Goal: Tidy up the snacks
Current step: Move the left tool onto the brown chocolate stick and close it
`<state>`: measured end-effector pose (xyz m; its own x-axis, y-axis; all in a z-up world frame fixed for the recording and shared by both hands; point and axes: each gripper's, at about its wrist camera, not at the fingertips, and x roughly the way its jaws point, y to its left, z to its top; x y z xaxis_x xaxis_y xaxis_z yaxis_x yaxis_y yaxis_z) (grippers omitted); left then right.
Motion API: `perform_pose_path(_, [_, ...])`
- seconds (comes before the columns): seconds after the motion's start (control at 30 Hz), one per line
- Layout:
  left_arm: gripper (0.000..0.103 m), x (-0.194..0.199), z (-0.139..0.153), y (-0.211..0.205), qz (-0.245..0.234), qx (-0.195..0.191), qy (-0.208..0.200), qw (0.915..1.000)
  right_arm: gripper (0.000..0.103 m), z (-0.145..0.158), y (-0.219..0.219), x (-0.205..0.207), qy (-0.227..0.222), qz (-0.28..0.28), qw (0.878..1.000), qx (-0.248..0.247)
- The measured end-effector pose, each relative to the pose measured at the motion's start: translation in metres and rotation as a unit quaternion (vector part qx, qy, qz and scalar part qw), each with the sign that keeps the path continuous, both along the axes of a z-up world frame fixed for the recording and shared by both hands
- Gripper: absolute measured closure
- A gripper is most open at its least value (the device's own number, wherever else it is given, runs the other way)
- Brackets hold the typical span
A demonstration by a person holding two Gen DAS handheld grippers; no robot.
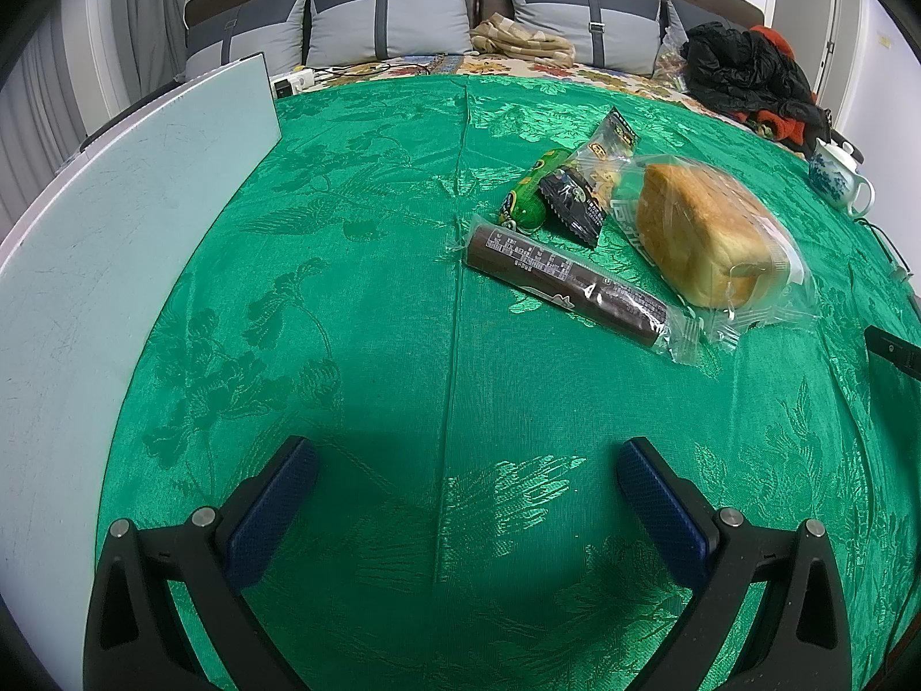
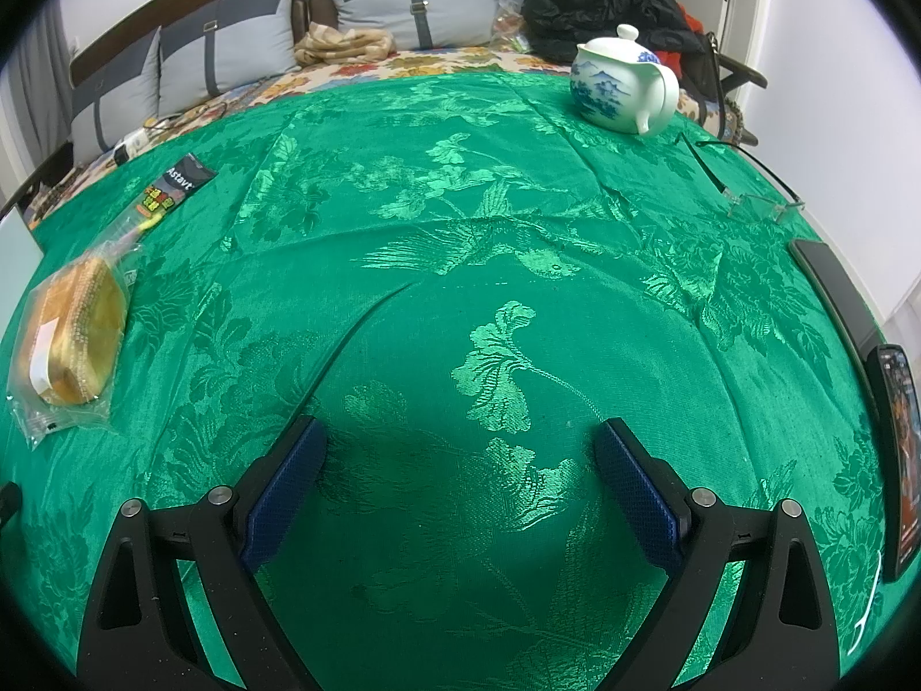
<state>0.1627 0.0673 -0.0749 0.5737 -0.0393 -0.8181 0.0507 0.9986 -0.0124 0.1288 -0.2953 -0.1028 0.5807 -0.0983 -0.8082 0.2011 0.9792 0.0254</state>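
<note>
Tablecloth [image 1: 374,345], green brocade, covering table before pillowed bed [image 1: 397,23]; wrapped bread [image 1: 705,236] lying near teapot [image 2: 621,83], brown bar [image 1: 567,279] touching it. Left gripper [image 1: 466,472], right gripper [image 2: 460,449] gaping wide, holding nothing.

Shiny green brocade tablecloth [image 1: 374,345], glossy clear plastic round the bread [image 1: 708,236], glazed porcelain teapot [image 2: 621,86].

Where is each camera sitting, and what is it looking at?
Left wrist: sits on the left gripper, low over the green tablecloth, facing the brown snack stick and the bagged bread loaf; its open blue-padded fingers show.
Right wrist: sits on the right gripper, facing the teapot; its open fingers show.
Shared: the bread loaf, teapot, tablecloth and bed pillows.
</note>
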Motion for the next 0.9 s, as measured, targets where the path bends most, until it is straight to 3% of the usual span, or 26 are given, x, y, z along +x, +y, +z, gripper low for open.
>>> perform_pose_path(0.1, [0.0,0.009,0.004,0.001,0.031,-0.016,0.032,0.9989,0.006,0.0,0.0,0.0,0.0,0.0,1.0,0.0])
perform_pose_path(0.2, [0.0,0.027,0.021,0.005,0.074,-0.101,0.033,0.9916,0.006,0.0,0.0,0.0,0.0,0.0,1.0,0.0])
perform_pose_path(0.27, [0.0,0.046,0.027,0.001,0.095,-0.124,0.038,0.987,0.006,0.0,0.0,0.0,0.0,0.0,1.0,0.0])
perform_pose_path(0.4, [0.0,0.081,0.021,-0.015,0.123,-0.105,0.054,0.9853,0.006,0.0,0.0,0.0,0.0,0.0,1.0,0.0])
perform_pose_path(0.5, [0.002,0.09,0.009,-0.025,0.131,-0.057,0.077,0.9868,0.006,0.0,0.0,0.0,0.0,0.0,1.0,0.0])
perform_pose_path(0.53, [0.002,0.086,0.008,-0.029,0.125,-0.033,0.07,0.9891,0.006,0.0,0.0,0.0,0.0,0.0,1.0,0.0])
perform_pose_path(0.73, [0.001,0.065,0.005,-0.018,0.077,0.001,0.058,0.9953,0.006,0.0,0.001,0.0,0.0,0.0,1.0,0.0])
perform_pose_path(0.83, [0.01,0.062,0.007,-0.013,0.059,0.001,0.054,0.9968,0.006,0.0,0.001,0.0,0.0,0.0,1.0,0.0])
perform_pose_path(0.9, [0.029,0.06,0.012,-0.016,0.032,0.002,0.047,0.9983,0.006,0.0,0.001,0.0,0.0,0.0,1.0,0.0])
